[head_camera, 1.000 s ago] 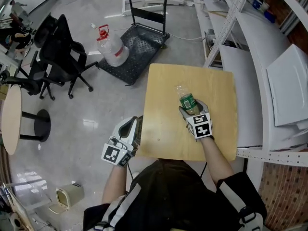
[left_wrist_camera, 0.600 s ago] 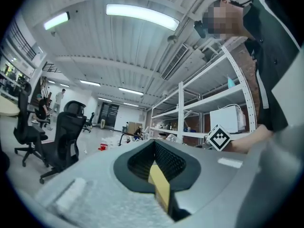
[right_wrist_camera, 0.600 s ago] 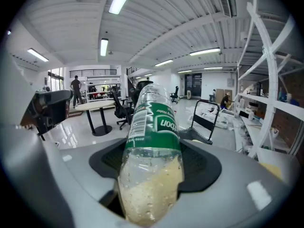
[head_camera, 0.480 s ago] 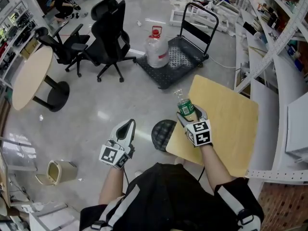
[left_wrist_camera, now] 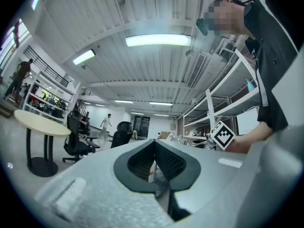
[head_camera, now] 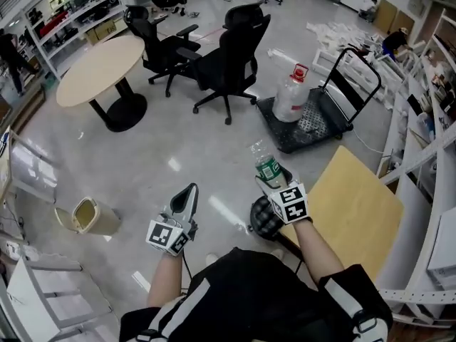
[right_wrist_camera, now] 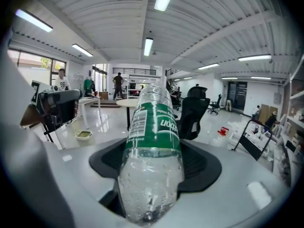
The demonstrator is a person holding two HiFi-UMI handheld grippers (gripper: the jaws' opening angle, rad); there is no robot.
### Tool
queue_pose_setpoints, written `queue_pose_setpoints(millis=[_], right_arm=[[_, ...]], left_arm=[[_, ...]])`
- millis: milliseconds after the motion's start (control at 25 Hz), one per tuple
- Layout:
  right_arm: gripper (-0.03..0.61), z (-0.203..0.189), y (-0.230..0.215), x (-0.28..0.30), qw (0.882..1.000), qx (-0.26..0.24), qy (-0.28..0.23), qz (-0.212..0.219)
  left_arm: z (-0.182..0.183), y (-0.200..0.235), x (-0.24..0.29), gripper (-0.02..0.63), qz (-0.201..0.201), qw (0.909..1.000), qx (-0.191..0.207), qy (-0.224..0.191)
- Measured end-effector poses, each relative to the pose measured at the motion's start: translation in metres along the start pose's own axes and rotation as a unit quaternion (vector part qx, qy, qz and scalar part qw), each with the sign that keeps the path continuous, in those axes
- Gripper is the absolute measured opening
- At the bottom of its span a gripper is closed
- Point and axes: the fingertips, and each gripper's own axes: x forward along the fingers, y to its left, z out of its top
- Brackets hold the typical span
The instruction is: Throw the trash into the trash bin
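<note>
R gripper (head_camera: 273,182) holds a clear plastic bottle (head_camera: 264,162) w/ a green label. Its fingers press on the lower body from both sides, and the cap end points to the far side, away from the person. In the right gripper view the bottle fills the gap between the fingers, w/ small drops inside it.

L gripper (head_camera: 187,194) is over the floor, left of the R one and a bit nearer. Its fingers (left_wrist_camera: 171,160) are closed tip to tip, w/ nothing between them.

The trash bin (head_camera: 87,216), small and beige, stands on the floor at the left, well apart from both grippers.

Under the R gripper is a round black stool (head_camera: 265,219), just beside the corner of the square wooden counter (head_camera: 356,219) at the right. On the far side: a round table (head_camera: 100,66), black office chairs (head_camera: 228,48) and a big water jug (head_camera: 291,97) on a platform cart (head_camera: 324,123).
</note>
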Motion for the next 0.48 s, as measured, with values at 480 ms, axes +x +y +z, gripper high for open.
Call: queue_pose_setpoints(millis=[480], right_arm=[[0.325, 0.074, 0.256, 0.113, 0.976, -0.116, -0.031, 0.181]], left_arm=[[0.045, 0.135, -0.204, 0.000, 0.187, 0.9815, 0.042, -0.003]])
